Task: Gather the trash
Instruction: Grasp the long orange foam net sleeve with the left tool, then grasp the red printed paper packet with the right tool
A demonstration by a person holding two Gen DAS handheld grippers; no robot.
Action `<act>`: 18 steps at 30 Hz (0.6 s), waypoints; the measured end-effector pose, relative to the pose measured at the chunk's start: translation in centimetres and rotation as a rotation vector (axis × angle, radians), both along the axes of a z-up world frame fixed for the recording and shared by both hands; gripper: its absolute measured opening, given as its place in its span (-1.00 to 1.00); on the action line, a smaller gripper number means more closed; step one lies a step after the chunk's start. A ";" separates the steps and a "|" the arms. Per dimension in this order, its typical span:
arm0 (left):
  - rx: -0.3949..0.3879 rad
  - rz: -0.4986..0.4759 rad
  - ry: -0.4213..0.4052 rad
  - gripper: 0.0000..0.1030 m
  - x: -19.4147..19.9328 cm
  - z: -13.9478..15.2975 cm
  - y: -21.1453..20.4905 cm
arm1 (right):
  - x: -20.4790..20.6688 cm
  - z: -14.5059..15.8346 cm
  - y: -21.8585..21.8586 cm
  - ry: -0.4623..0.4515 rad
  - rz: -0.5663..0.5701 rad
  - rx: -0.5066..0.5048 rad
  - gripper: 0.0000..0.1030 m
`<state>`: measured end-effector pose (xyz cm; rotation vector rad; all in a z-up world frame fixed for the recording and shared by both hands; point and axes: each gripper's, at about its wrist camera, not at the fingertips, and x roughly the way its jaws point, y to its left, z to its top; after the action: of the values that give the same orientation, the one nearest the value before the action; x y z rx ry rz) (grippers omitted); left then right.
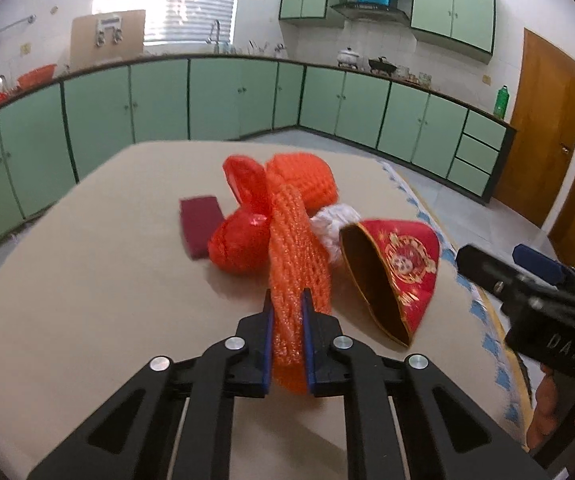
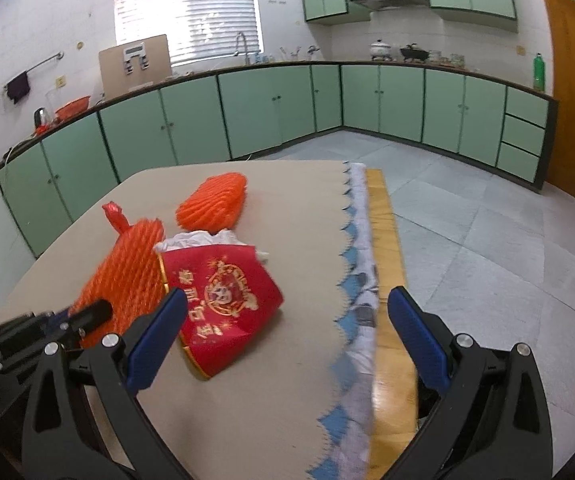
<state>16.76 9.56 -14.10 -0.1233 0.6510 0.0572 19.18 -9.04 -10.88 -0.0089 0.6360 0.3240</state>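
Left gripper (image 1: 287, 312) clamped on orange foam net (image 1: 299, 264); right gripper (image 2: 283, 336) gapes empty above red bag (image 2: 223, 300). Lift net slowly, clear of neighbours.

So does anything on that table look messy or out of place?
Yes. A heap of litter sits mid-table: orange foam nets, a crumpled white tissue and a red paper bag tipped on its side. The left gripper has its jaws shut on one net. The tablecloth edge looks rumpled.
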 end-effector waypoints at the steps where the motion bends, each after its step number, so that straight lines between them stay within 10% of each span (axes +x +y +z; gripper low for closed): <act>1: 0.007 0.010 -0.008 -0.77 -0.1 0.2 0.2 | 0.1 -0.1 0.4 0.006 0.009 0.000 0.89; 18: 0.049 0.075 -0.042 -0.77 0.4 0.3 1.1 | 2.8 -2.2 3.6 0.144 0.107 -0.051 0.89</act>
<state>17.13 10.63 -13.82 -0.1013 0.6023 0.1422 21.95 -5.47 -13.09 -0.0695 0.7884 0.4140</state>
